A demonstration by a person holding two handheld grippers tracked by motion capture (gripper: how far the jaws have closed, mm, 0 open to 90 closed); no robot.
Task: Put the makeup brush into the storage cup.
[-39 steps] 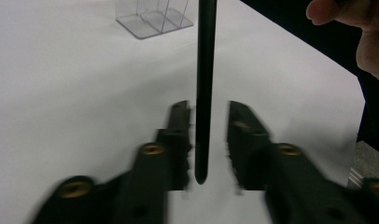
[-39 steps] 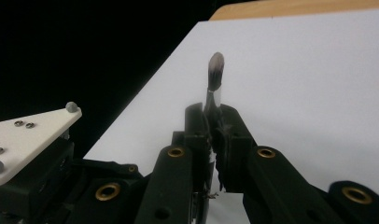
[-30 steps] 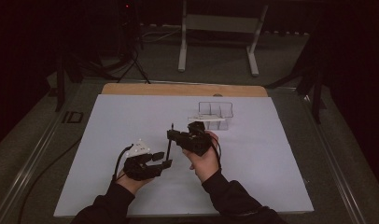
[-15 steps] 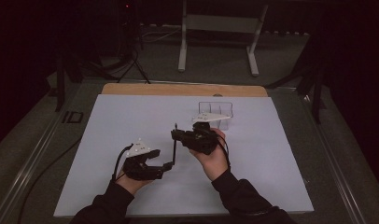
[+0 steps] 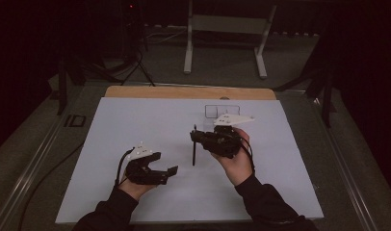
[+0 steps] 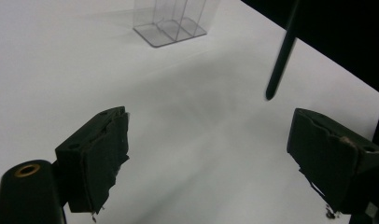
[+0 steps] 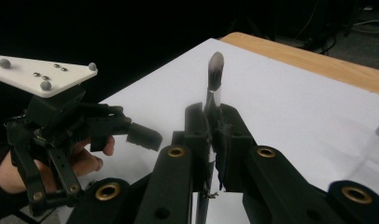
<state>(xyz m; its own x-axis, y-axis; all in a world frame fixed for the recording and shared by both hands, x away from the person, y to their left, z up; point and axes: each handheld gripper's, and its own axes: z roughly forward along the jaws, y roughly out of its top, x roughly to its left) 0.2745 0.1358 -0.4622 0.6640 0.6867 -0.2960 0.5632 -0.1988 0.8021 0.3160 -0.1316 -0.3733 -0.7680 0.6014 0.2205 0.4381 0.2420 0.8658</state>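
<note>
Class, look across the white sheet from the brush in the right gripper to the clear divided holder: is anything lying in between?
Nothing visible does. The right gripper is shut on the brush, and bare white sheet lies between it and the clear holder behind. The open left gripper sits on the opposite side.

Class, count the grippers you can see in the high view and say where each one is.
2: the left gripper low over the white sheet, open; the right gripper near the middle, shut on a brush.

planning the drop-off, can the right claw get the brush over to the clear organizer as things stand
Probably yes. The right claw is shut on the brush, and only bare white sheet shows between it and the clear organizer.
</note>
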